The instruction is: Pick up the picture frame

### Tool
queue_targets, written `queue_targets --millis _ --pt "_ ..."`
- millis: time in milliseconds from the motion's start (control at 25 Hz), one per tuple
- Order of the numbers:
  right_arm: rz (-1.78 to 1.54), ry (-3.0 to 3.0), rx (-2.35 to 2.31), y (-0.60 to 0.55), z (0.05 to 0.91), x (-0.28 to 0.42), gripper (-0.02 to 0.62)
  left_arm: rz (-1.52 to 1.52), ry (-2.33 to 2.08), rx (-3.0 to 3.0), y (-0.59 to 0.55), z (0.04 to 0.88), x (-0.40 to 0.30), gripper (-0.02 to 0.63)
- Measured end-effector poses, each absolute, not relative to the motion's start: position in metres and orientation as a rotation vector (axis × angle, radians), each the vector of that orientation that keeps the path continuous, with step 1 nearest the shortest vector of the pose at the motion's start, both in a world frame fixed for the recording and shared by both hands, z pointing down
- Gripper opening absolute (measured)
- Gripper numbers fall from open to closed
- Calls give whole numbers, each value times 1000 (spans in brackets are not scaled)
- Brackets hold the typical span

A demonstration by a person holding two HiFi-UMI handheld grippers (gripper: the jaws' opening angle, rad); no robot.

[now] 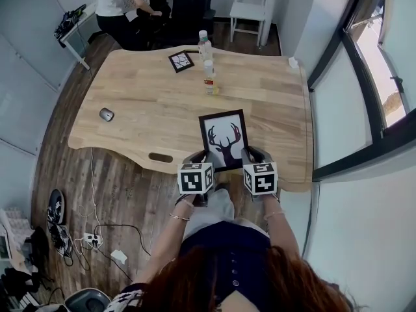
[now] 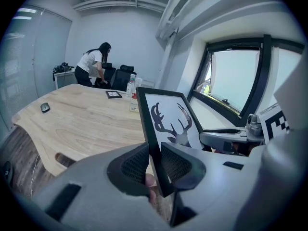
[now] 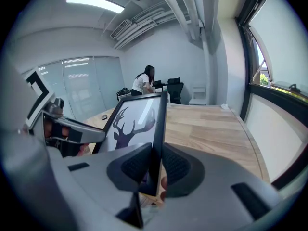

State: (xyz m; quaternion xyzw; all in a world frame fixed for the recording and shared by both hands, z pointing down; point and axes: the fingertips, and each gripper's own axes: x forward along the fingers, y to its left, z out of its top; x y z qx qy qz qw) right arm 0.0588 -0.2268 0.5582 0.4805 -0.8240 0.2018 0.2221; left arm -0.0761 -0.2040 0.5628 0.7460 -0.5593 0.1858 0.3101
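The big pale wooden table with rounded corners (image 1: 143, 96) fills the middle of the head view. A person in a white top (image 1: 117, 5) bends over a desk beyond its eleven o'clock corner.

At the table's six o'clock edge, nearest the wearer, is the black rectangular picture frame with a deer-antler print (image 1: 225, 140). It is held tilted up, print facing the wearer, and looks to be clear of the tabletop, so the pick-up seems mostly done.

The left gripper (image 1: 197, 156) is clamped on the frame's lower left rail at about seven o'clock of the print, its ribbed pads (image 2: 134, 165) pressing both faces. The right gripper (image 1: 252, 153) pinches the right rail at about five o'clock in the same way. Taking both low corners probably keeps the flat frame from swinging or twisting.

Two clear plastic bottles with labels (image 1: 208, 60) stand at twelve o'clock of the frame, well apart from it. A small black square frame (image 1: 181, 61) lies just beside them at their nine o'clock. A grey computer mouse (image 1: 106, 114) sits at the table's nine o'clock side.
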Motion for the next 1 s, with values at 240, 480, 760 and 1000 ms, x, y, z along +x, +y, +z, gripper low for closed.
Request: queue_targets --millis 240,480,760,1000 --pt "527 -2303 1354 -215 543 66 74 483 -1495 2002 -194 548 -69 91" --pt "506 -2324 1376 -201 530 75 74 480 -1516 2031 -182 535 -61 91" --pt "482 -2345 1406 -182 516 86 74 473 -1534 2066 -165 519 -50 91" --pt "463 -2366 1429 -166 506 92 72 473 -1554 2097 -149 508 -45 91"
